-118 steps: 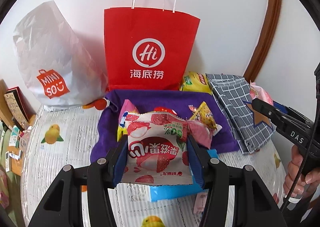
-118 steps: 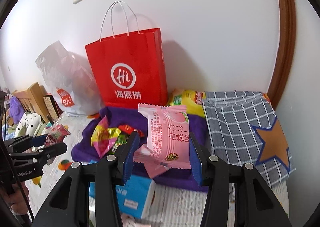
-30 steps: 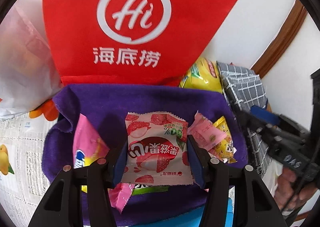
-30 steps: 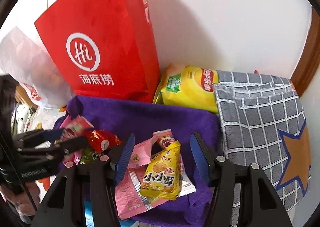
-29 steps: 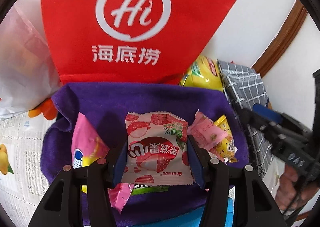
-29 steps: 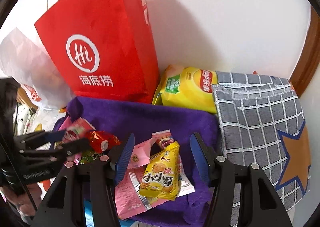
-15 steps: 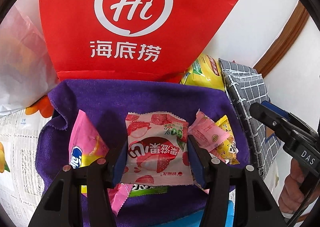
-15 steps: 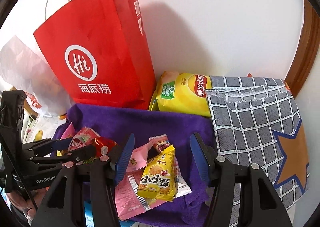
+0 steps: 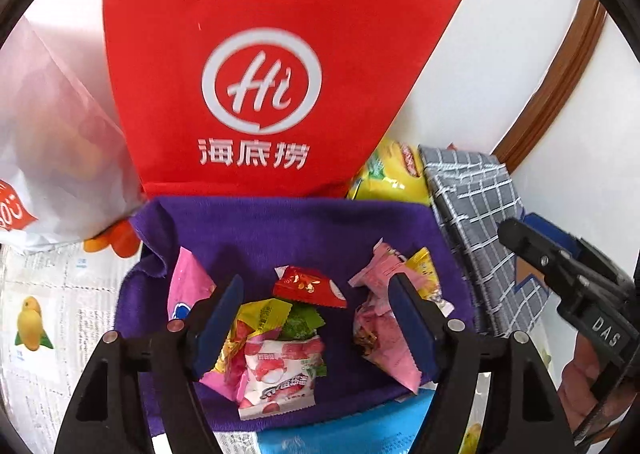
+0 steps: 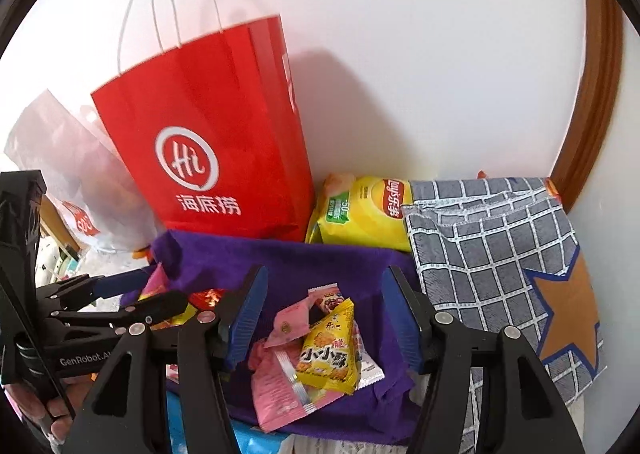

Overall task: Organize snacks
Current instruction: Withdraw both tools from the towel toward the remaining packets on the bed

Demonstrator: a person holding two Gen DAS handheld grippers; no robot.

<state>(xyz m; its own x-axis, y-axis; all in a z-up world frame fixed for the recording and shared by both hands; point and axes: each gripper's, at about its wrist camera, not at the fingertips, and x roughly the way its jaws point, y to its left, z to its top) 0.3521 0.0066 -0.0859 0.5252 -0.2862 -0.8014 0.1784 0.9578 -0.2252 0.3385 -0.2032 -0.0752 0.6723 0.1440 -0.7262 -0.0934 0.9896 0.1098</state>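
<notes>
A purple cloth (image 9: 304, 238) lies on the table with several snack packets on it. My left gripper (image 9: 316, 294) is open above it; the pink-and-white lychee packet (image 9: 280, 378) lies loose on the cloth below its jaws, beside a red packet (image 9: 308, 286) and a yellow one (image 9: 262, 314). My right gripper (image 10: 320, 294) is open and empty over a yellow triangular snack (image 10: 328, 350) and pink packets (image 10: 280, 382) at the cloth's right (image 10: 280, 262). The left gripper shows at the left of the right wrist view (image 10: 160, 290).
A red paper bag (image 9: 260, 74) stands behind the cloth against the wall. A white plastic bag (image 9: 48, 142) is to its left. A yellow chips bag (image 10: 360, 214) and a grey checked cloth bag (image 10: 500, 254) are at the right. A blue pack (image 9: 360, 430) lies in front.
My left gripper has opened and let go of the lychee packet, which dropped onto the purple cloth. Both grippers have drawn back and up a little.
</notes>
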